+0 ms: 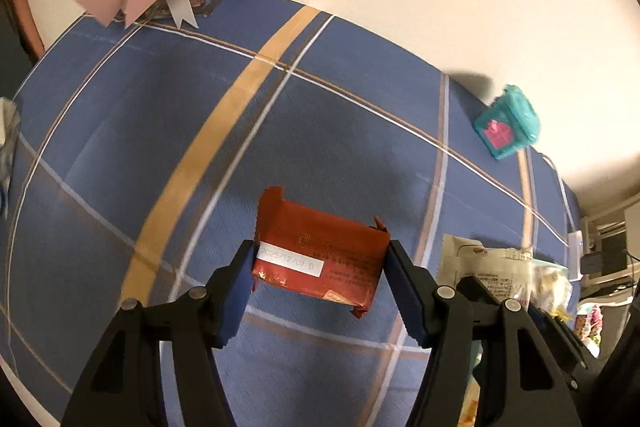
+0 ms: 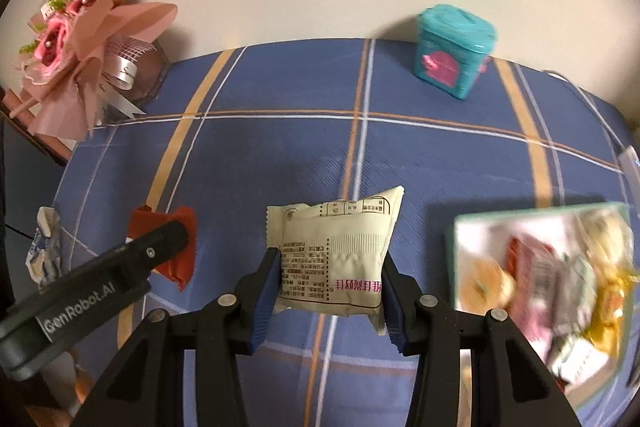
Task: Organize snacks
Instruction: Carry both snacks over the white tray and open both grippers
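My left gripper (image 1: 320, 287) is shut on a red snack packet (image 1: 320, 259) with a white date label, held above the blue plaid tablecloth (image 1: 200, 115). The right gripper (image 2: 330, 301) is shut on a cream snack packet (image 2: 334, 251) with printed text, also lifted off the cloth. In the right wrist view the left gripper's black finger (image 2: 132, 259) covers part of the red packet (image 2: 180, 247) at the left. The cream packet (image 1: 480, 267) shows at the right of the left wrist view. A teal-rimmed tray (image 2: 454, 255) at the right holds several wrapped snacks.
A teal tin (image 2: 454, 53) with a pink picture stands at the table's back by the wall. A pink-wrapped flower bouquet (image 2: 76, 39) lies at the back left corner. A crumpled blue and white wrapper (image 2: 44, 247) sits at the left edge.
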Demonstrator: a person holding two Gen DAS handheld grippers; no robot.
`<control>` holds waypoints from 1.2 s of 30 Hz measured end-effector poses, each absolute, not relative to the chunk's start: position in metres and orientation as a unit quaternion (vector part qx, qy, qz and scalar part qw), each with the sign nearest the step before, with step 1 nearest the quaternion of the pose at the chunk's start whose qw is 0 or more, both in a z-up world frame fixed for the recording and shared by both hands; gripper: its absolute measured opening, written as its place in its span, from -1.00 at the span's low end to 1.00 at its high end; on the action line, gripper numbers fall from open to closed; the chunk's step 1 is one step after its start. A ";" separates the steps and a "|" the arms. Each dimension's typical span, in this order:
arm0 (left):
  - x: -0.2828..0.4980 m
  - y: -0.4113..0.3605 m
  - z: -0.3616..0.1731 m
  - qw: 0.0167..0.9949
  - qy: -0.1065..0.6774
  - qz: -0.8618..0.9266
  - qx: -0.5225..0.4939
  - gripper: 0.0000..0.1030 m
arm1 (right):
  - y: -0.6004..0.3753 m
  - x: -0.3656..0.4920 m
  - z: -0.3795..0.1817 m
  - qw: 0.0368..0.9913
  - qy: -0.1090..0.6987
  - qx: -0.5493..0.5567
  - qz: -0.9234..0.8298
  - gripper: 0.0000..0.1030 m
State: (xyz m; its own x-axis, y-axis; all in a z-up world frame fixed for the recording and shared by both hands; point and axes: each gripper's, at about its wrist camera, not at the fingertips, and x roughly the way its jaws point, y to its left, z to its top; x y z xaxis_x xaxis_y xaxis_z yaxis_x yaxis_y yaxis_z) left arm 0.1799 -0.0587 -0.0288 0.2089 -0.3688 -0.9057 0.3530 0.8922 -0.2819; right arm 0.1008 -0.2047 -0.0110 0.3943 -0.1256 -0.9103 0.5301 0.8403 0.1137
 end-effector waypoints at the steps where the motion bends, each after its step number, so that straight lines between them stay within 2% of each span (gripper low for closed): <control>1: 0.170 -0.057 -0.024 0.780 0.580 -0.233 -0.010 0.28 | -0.203 0.092 -0.006 0.811 0.510 0.200 -0.206 -0.04; 21: 0.051 -0.042 0.019 0.810 0.531 -0.247 -0.025 0.28 | -0.174 -0.043 0.033 0.807 0.485 0.225 -0.250 -0.04; 36: 0.014 -0.095 0.020 0.805 0.515 -0.296 0.020 0.28 | -0.221 -0.090 0.030 0.789 0.459 0.282 -0.294 -0.04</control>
State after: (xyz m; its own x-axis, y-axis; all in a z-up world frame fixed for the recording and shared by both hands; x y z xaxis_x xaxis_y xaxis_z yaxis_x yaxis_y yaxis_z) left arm 0.0139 -0.0945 0.0199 0.2955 -0.4548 -0.8401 0.4964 0.8245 -0.2717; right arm -0.0903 -0.2211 0.0296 0.4047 -0.2056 -0.8910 0.7237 0.6677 0.1745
